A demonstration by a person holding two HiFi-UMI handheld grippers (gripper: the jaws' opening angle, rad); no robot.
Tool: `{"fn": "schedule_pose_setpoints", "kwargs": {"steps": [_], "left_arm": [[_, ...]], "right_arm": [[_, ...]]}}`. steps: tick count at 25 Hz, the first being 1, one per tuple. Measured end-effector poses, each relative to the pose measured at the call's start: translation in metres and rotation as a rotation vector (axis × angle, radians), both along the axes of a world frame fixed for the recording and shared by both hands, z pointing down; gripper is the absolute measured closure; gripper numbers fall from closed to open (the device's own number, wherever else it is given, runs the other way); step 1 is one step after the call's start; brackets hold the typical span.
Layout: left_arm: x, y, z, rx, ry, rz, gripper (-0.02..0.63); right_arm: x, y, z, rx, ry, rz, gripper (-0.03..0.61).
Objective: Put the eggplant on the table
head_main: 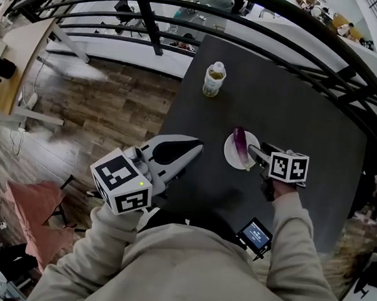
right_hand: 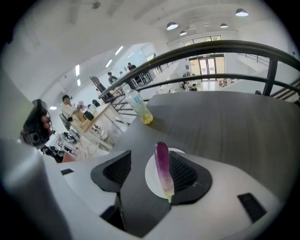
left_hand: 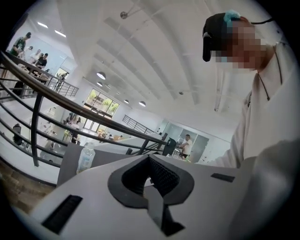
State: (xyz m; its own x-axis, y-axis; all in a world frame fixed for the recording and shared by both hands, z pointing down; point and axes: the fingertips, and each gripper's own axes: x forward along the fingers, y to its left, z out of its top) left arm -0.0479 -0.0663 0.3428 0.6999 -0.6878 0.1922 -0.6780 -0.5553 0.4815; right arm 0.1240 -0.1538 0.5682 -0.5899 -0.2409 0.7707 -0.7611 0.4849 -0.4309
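The purple eggplant (head_main: pixel 241 146) (right_hand: pixel 162 168) lies lengthwise on a small white plate (head_main: pixel 229 154) (right_hand: pixel 150 178) on the dark table (head_main: pixel 290 102). My right gripper (head_main: pixel 254 152) (right_hand: pixel 151 158) is open at the plate's right side. The eggplant lies in its gap, close against the right pad (right_hand: pixel 183 172), with a wide space to the left pad. My left gripper (head_main: pixel 197 145) (left_hand: pixel 150 158) is shut with nothing in it. It hovers over the table's left front edge and points up and away from the plate.
A clear bottle of yellowish drink (head_main: pixel 214 79) (right_hand: pixel 140 108) (left_hand: pixel 86 158) stands at the table's far left. A black railing (head_main: pixel 251 15) curves behind the table. A small screen device (head_main: pixel 255 235) hangs at the person's chest. A pink seat (head_main: pixel 31 212) stands on the wooden floor at left.
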Motion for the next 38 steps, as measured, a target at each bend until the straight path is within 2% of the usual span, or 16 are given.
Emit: {"fn": "schedule_pose_setpoints", "kwargs": {"steps": [3,6,10,14,21,26,30,38], "left_arm": [[0.021,-0.002,-0.017,0.042,-0.015,0.052,0.607],[0.037,-0.002,-0.033,0.079,-0.017,0.099,0.607],[0.049,-0.007,-0.056,0.126,-0.006,0.132,0.607],[0.058,-0.011,-0.072,0.155,-0.002,0.162,0.607],[0.079,-0.01,-0.096,0.208,-0.005,0.23,0.607],[0.098,-0.009,-0.116,0.249,-0.004,0.268,0.607],[0.098,-0.008,-0.121,0.266,-0.004,0.289,0.607],[0.105,-0.008,-0.115,0.244,0.015,0.295,0.607]], "right_arm": [[0.006,0.006,-0.047,0.047,-0.141,0.011,0.333],[0.011,0.013,-0.102,0.12,-0.273,0.019,0.401],[0.035,0.014,-0.176,0.29,-0.377,0.058,0.532],[0.053,0.023,-0.25,0.439,-0.519,0.065,0.561],[0.059,0.057,-0.328,0.604,-0.602,0.045,0.563],[0.068,0.069,-0.355,0.688,-0.602,0.031,0.565],[0.062,0.074,-0.362,0.71,-0.607,0.035,0.565],[0.06,0.077,-0.356,0.684,-0.586,0.033,0.565]]}}
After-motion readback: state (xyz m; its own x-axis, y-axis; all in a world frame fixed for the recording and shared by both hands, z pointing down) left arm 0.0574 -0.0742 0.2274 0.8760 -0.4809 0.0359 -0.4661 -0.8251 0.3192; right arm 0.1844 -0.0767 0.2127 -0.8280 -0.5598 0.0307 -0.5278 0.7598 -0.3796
